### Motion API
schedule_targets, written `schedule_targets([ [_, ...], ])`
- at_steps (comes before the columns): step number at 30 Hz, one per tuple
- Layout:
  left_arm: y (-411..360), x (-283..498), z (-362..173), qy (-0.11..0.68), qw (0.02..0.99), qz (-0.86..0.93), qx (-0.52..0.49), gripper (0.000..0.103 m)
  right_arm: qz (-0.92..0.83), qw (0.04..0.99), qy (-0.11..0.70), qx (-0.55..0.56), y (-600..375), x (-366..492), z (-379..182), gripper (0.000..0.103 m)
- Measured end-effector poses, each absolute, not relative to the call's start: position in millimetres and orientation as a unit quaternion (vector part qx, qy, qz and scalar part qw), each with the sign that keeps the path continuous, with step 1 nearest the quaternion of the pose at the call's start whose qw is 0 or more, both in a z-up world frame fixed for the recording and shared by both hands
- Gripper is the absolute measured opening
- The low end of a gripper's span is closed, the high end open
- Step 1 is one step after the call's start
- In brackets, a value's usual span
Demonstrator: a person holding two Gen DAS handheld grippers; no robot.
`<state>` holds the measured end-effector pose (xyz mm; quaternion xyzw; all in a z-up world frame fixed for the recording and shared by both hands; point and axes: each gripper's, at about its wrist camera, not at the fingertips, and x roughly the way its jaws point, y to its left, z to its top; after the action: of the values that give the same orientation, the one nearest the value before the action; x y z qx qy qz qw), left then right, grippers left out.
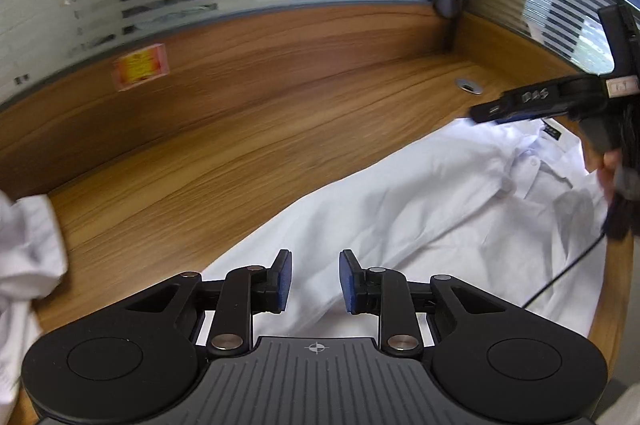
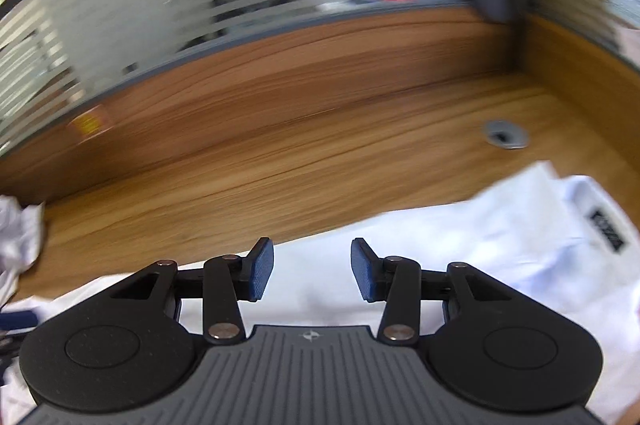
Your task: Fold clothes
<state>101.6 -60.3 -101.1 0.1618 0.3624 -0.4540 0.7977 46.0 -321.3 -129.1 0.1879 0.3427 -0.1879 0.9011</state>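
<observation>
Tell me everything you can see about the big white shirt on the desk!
The white shirt lies spread out and a bit wrinkled on the wooden desk. It looks like thin, smooth cloth. It has a collar with a small button and a black label inside the neck. Both grippers are above it, open, gripping nothing. A black cable crosses its near edge.

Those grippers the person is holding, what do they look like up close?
Each one, the left gripper and the right gripper, is matte black: two round discs, silver-riveted linkage bars, a ribbed grey plate with a small crosshair mark, and blue textured pads on the fingers. A black cable trails from the right one.
</observation>
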Motion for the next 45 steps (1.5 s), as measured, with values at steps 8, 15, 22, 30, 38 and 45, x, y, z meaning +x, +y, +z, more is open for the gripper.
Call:
schedule_targets([
  [8,-115,121,-116,0.389,0.795,-0.450,0.121,0.027,-0.118,0.907,0.389,0.112,-270,95,-156,0.048],
  [15,-115,132,-156,0.448,0.778,-0.422,0.127,0.020,-0.116,0.890,0.433,0.087,-268,97,-192,0.048],
  [22,-108,129,-139,0.412,0.788,-0.448,0.094,0.018,-0.094,0.905,0.407,0.085,-265,93,-172,0.047],
  [30,-129,136,-154,0.427,0.786,-0.436,0.102,0.018,-0.075,0.901,0.422,0.065,-249,113,-188,0.032],
  [38,-126,142,-141,0.416,0.794,-0.442,0.046,0.018,-0.076,0.909,0.402,0.080,-248,120,-177,0.015],
  [45,-136,159,-164,0.445,0.785,-0.427,0.061,0.018,-0.064,0.904,0.420,0.050,-244,129,-190,0.015],
])
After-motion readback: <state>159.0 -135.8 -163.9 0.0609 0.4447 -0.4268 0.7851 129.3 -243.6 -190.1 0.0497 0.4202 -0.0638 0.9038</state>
